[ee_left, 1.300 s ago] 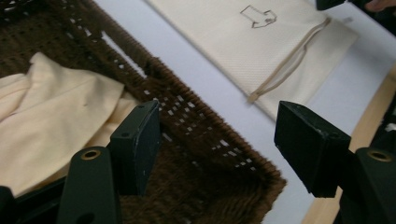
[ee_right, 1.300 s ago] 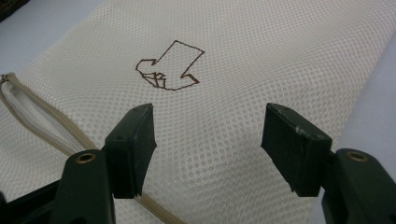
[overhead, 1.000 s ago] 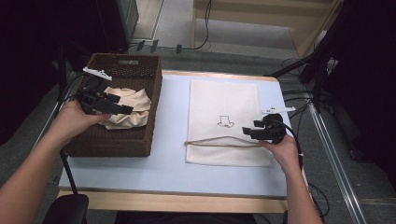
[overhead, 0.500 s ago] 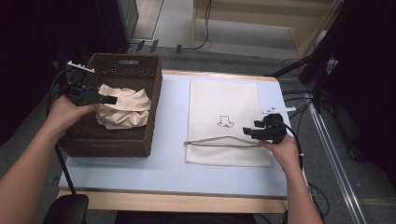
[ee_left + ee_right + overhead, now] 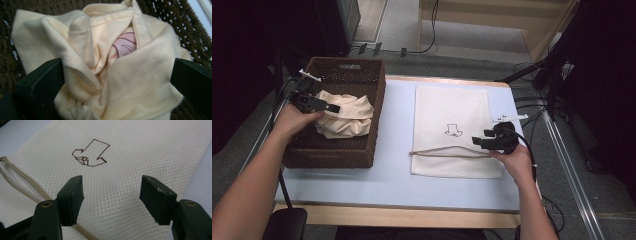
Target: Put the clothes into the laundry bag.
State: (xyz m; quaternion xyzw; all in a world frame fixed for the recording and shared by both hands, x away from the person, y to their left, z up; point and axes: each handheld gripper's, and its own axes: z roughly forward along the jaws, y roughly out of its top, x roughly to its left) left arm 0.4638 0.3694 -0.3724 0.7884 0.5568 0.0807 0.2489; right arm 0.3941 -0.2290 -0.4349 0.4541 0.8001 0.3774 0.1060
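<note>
A crumpled cream garment [image 5: 344,119] with a pink print [image 5: 124,46] lies in a dark wicker basket [image 5: 377,100] at the table's left. My left gripper [image 5: 323,106] hovers over the garment's left side; its jaws stand wide open on either side of the cloth [image 5: 117,77], which rises between them. A flat white mesh bag [image 5: 452,127] with a small brown outline drawing [image 5: 90,153] and a tan zipper [image 5: 27,183] lies at centre right. My right gripper [image 5: 477,141] sits open over the bag's right part, with the mesh [image 5: 111,192] below it.
The pale blue tabletop [image 5: 397,175] has a wooden front edge. Cables [image 5: 532,107] trail off the right side beside a metal rail. Dark equipment and a wooden frame stand beyond the far edge.
My left gripper drew back to the basket's far left corner, then came forward again toward the garment. The right gripper has stayed still on the mesh bag.
</note>
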